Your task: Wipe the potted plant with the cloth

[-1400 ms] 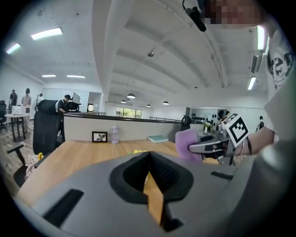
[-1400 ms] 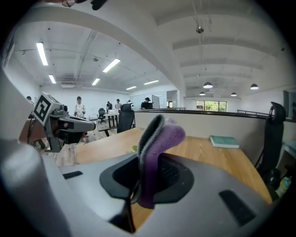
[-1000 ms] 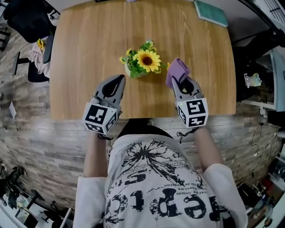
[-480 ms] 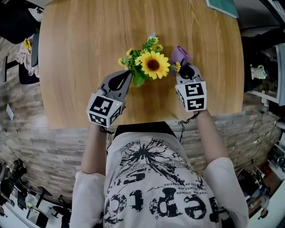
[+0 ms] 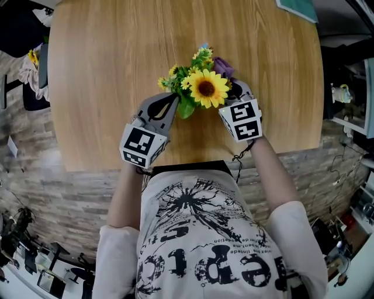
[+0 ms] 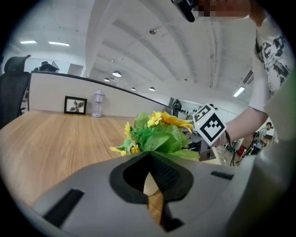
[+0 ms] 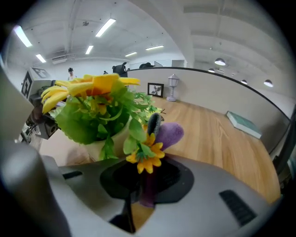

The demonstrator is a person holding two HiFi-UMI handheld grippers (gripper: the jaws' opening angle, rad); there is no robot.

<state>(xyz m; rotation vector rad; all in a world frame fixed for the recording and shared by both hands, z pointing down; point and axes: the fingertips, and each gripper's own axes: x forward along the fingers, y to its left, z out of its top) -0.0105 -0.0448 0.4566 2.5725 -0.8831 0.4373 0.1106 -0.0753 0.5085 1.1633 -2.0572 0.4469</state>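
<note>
We list: purple cloth (image 5: pixel 221 65), pinched in right gripper's (image 5: pixel 235 90) closed jaws, against potted plant's (image 5: pixel 204 89) right edge, frame centre; left gripper (image 5: pixel 171 100), jaws shut and empty, flanks its left.

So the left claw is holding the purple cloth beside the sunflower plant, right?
No, the right claw holds the purple cloth beside the sunflower plant; the left claw is shut and empty. The right gripper view shows the cloth pinched there.

A wooden worktop (image 5: pixel 99 76) is filling the upper frame, with grey plank floor (image 5: pixel 58 198) showing below. A teal book (image 5: pixel 299 8) is lying upper right. Ceiling lights (image 7: pixel 105 27) are glowing; a framed picture (image 6: pixel 75 105) is standing against a partition (image 6: pixel 46 92).
</note>
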